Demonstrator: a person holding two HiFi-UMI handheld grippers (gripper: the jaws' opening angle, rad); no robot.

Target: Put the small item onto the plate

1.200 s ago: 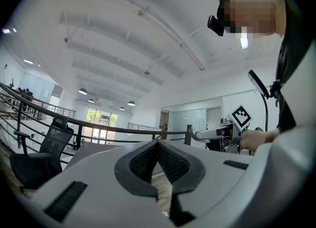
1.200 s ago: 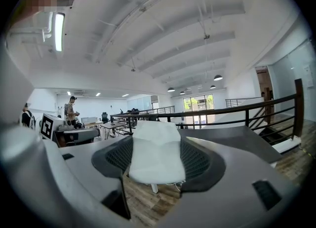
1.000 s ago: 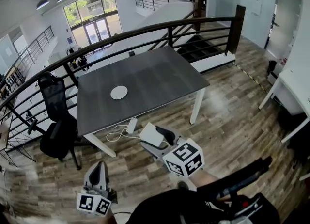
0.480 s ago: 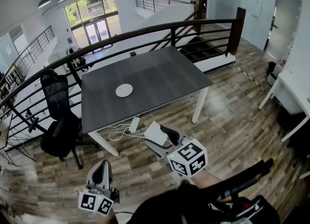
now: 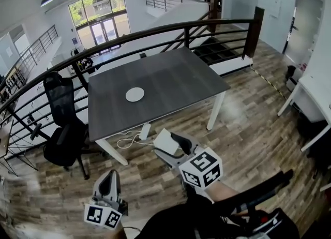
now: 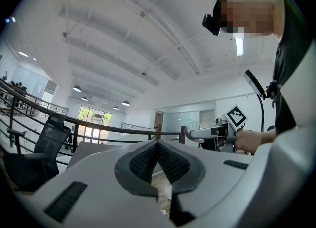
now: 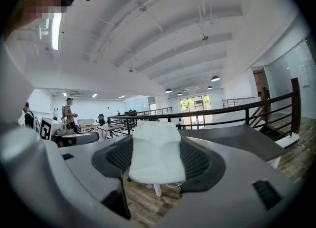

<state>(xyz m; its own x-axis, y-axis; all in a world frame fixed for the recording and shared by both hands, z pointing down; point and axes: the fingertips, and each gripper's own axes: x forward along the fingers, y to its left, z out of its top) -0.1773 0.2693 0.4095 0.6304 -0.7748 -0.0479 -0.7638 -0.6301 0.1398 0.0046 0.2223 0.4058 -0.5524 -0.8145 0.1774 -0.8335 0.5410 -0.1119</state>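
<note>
A small white plate (image 5: 135,94) lies on the dark grey table (image 5: 176,80), left of its middle. My right gripper (image 5: 167,147) is held over the wooden floor in front of the table, well short of the plate. It is shut on a flat white small item (image 5: 165,142), which fills the gap between its jaws in the right gripper view as the white item (image 7: 157,154). My left gripper (image 5: 107,177) hangs lower left over the floor. It is shut, with the pads (image 6: 148,160) pressed together and nothing between them.
A black office chair (image 5: 63,124) stands at the table's left end. A black railing (image 5: 155,31) runs behind the table. A white power strip and cable (image 5: 138,133) lie on the floor under the table's front edge. A white desk (image 5: 313,90) is at the right.
The table and plate have drifted slightly right and up in the head view. Both grippers keep nearly the same pose, and the right one still holds the white item.
</note>
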